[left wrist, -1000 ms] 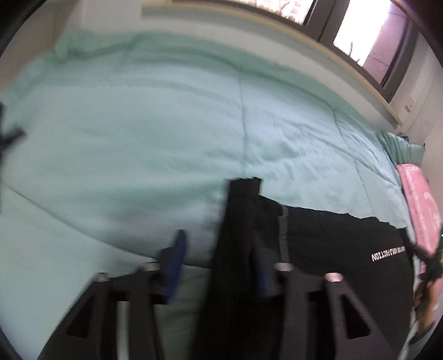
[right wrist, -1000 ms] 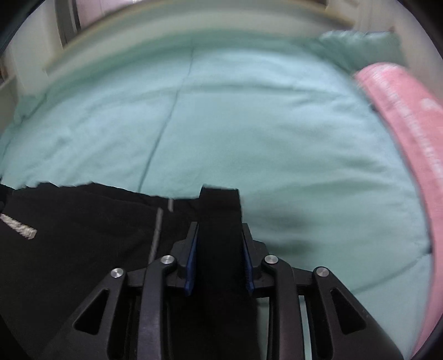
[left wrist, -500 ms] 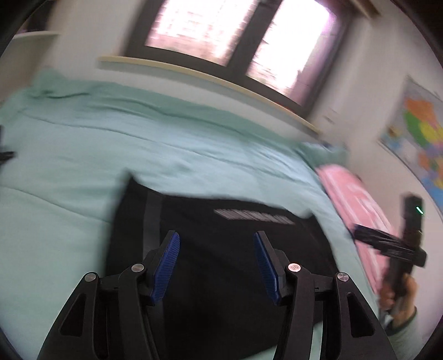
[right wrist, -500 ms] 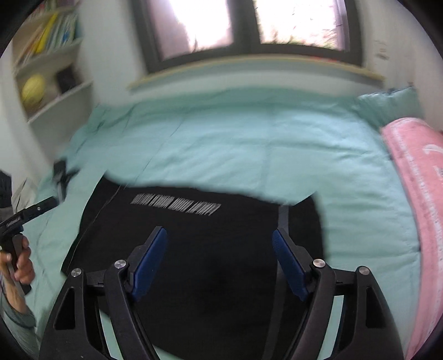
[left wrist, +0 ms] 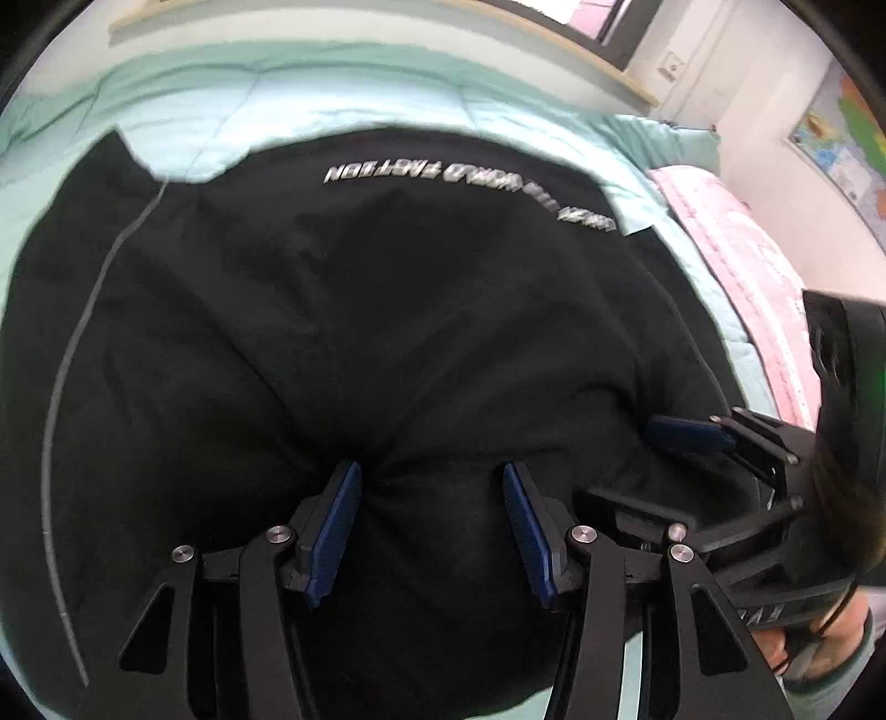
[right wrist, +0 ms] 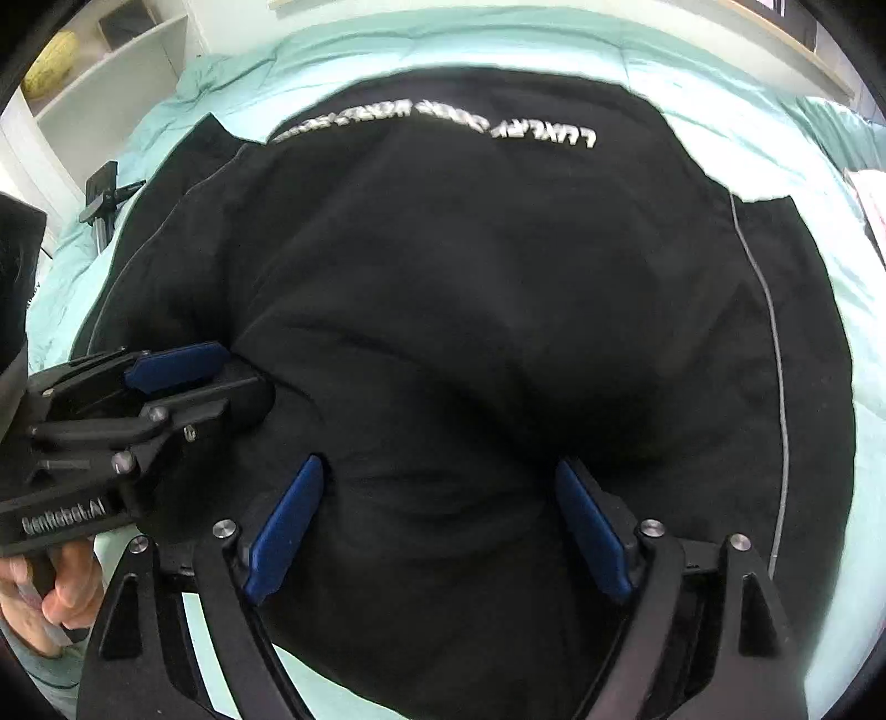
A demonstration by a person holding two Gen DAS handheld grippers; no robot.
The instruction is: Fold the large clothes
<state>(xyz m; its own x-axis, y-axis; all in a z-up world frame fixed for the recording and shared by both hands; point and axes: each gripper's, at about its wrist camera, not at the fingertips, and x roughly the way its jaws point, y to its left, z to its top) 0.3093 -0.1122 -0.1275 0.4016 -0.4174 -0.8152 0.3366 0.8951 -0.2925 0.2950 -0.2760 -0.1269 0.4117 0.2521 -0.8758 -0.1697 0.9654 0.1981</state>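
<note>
A large black garment (left wrist: 387, 332) with silver lettering and a thin grey stripe lies spread on the mint-green bed; it fills the right wrist view too (right wrist: 470, 304). My left gripper (left wrist: 432, 498) is open, its blue pads low over the near bunched part of the cloth, holding nothing. My right gripper (right wrist: 437, 498) is open, wide, also low over the near cloth. Each gripper shows in the other's view: the right one (left wrist: 720, 443) at the right side, the left one (right wrist: 166, 376) at the left side. The two stand close beside each other.
The mint-green quilt (left wrist: 277, 94) surrounds the garment. A pink blanket (left wrist: 736, 249) lies along the bed's right side. A window sill (left wrist: 554, 50) and wall map are behind. White shelves (right wrist: 99, 83) stand at the left. A small black tripod (right wrist: 105, 194) sits on the bed's left edge.
Both grippers let go of the black sleeves they pinched a second ago and opened. They then dropped down close over the near part of the garment, side by side.
</note>
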